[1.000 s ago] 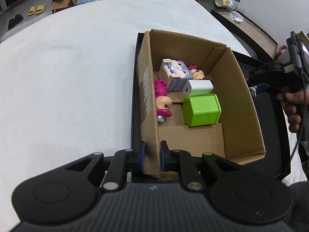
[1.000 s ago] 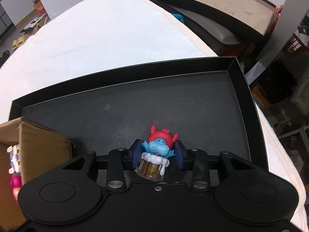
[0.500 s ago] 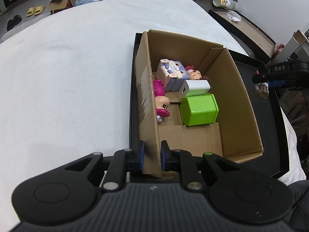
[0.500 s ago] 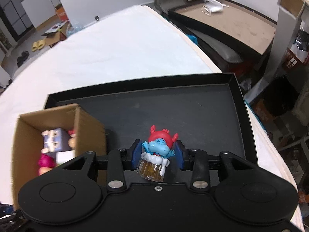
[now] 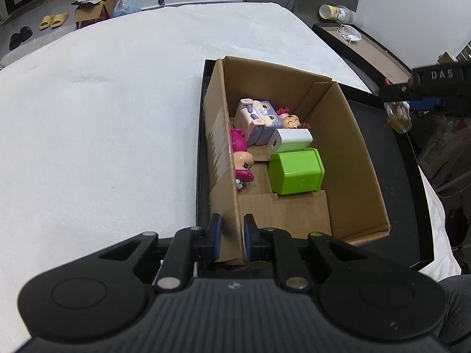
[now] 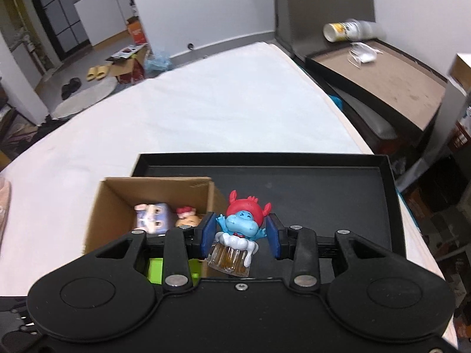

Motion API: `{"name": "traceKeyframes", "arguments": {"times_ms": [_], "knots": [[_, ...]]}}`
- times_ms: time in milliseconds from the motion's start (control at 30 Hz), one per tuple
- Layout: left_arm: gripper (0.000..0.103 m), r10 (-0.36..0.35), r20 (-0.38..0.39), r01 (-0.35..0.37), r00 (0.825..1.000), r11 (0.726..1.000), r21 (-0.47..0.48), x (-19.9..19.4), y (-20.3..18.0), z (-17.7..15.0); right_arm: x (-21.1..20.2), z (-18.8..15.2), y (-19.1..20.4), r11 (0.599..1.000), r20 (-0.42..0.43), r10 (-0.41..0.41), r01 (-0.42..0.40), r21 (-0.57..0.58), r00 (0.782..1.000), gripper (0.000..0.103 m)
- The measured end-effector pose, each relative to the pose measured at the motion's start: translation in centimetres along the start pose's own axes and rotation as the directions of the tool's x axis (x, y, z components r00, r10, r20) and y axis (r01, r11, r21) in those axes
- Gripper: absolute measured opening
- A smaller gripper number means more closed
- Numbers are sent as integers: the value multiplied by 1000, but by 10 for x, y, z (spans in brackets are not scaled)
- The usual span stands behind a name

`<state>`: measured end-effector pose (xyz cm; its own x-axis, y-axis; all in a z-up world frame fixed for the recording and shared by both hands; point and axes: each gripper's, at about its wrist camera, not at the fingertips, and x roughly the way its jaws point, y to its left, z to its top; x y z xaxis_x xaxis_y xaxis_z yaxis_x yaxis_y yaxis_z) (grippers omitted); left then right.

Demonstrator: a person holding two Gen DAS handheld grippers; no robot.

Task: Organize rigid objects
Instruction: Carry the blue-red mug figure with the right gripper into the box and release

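Right hand-held gripper (image 6: 239, 236) pinching blue figurine (image 6: 238, 235), carrying it; cardboard box (image 6: 97, 206) sits to its left. Left hand-held gripper (image 5: 229, 238) clamps box wall. Next: shift left over opening, release

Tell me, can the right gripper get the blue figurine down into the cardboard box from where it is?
Probably yes. The right gripper holds the blue figurine above the black tray, beside the cardboard box, whose top is open. The left gripper only clamps the near wall.

My right tool's body hides most of the green cube (image 6: 156, 267); the box wall (image 5: 219, 158) covers part of the pink doll (image 5: 242, 158). The far bottle (image 6: 350, 31) is blurred, its label unreadable.
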<state>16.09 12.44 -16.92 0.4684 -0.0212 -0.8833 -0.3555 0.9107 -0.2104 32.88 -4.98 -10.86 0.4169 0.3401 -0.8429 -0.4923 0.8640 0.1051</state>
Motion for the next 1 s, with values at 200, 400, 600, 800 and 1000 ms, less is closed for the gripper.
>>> {"name": "traceKeyframes", "arguments": {"times_ms": [200,400,600,800,1000], "knots": [[14,-11,9,11,1000,1000,-2,-3,2,-2,-7,2,24,999,4,29,-28,-43,1000,37],[13,-28,17,28,999,1000,-7,-5,4,-3,-8,0,45,996,-10,41,-42,-74,999,37],[13,-46,21,46,999,999,-16,-5,8,-3,-12,-1,66,992,-24,60,-63,-110,998,37],[13,-66,26,67,997,997,-25,-6,13,-3,-8,-5,86,988,-46,59,-65,-139,997,37],[14,-88,30,89,996,996,-31,-6,17,-3,5,-12,102,984,-92,54,-69,-164,994,37]]}}
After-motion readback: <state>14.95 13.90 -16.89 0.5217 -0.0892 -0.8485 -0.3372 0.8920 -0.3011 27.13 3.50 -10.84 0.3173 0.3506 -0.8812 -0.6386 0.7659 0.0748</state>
